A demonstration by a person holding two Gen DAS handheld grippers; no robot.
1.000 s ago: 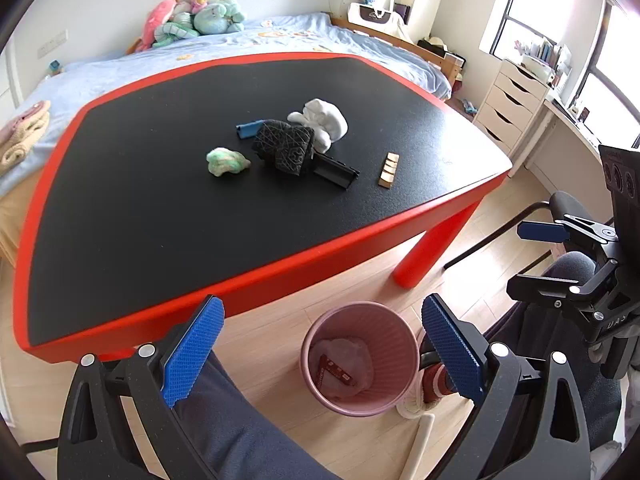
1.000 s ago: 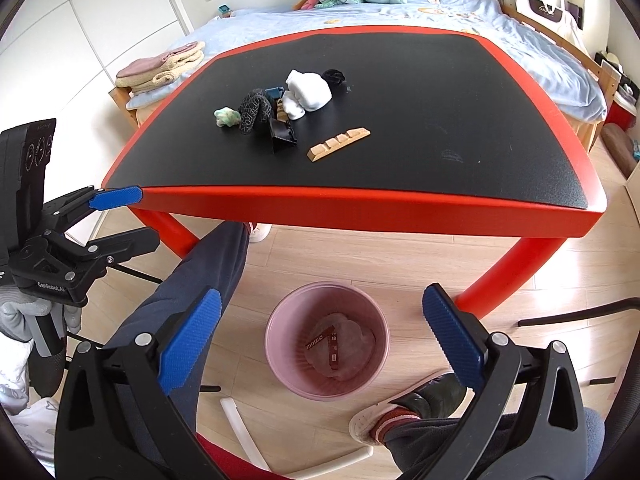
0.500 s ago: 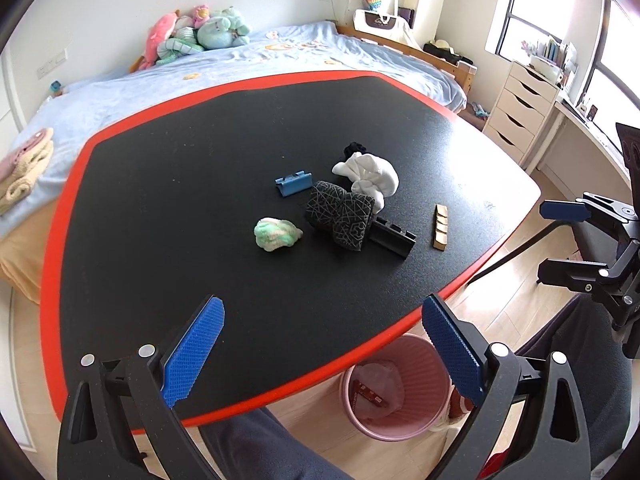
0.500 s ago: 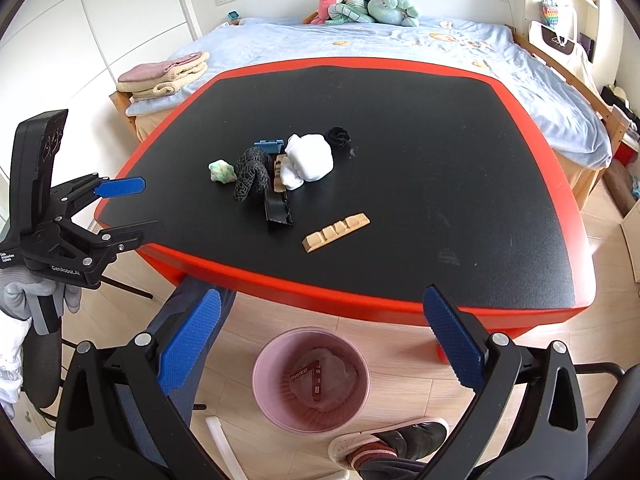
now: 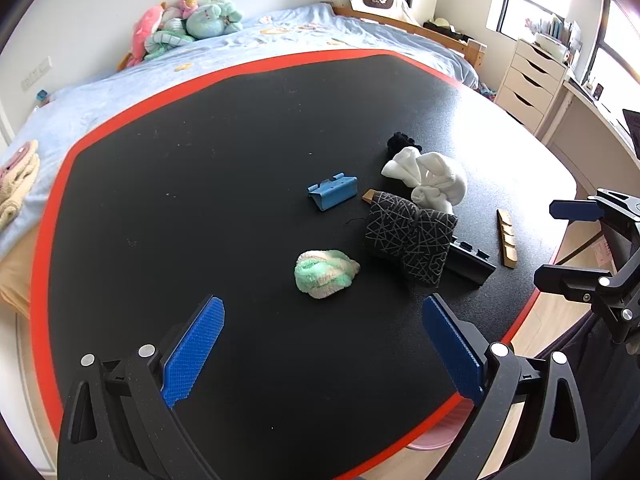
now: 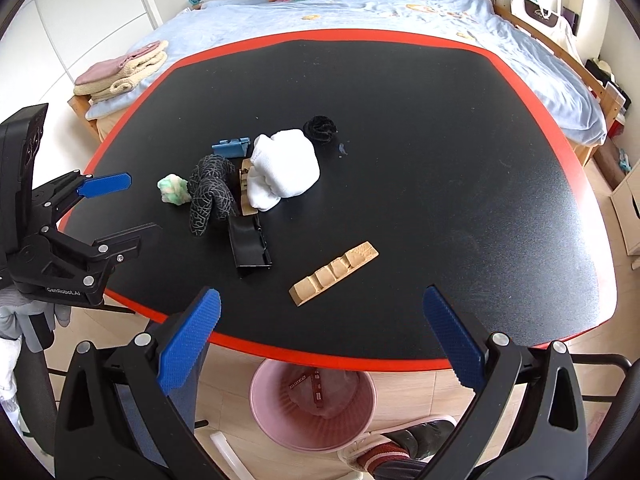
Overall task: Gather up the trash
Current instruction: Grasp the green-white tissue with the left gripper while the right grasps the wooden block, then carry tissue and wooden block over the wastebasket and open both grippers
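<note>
Trash sits bunched right of the desk's [image 5: 160,184] middle in the left wrist view: a green-white wad [image 5: 326,273], a blue clip [image 5: 333,191], a patterned black bundle [image 5: 410,235], a white cloth [image 5: 428,179] and a wooden strip [image 5: 507,237] near the red edge. The left gripper [image 5: 323,352] hangs spread wide and empty over bare black surface.

From the right wrist, the right gripper [image 6: 320,334] gapes empty over the near edge, the wooden strip [image 6: 334,273] just ahead. A pink bin [image 6: 312,404] stands on the floor below the rim, and broad open desk lies to the right.
</note>
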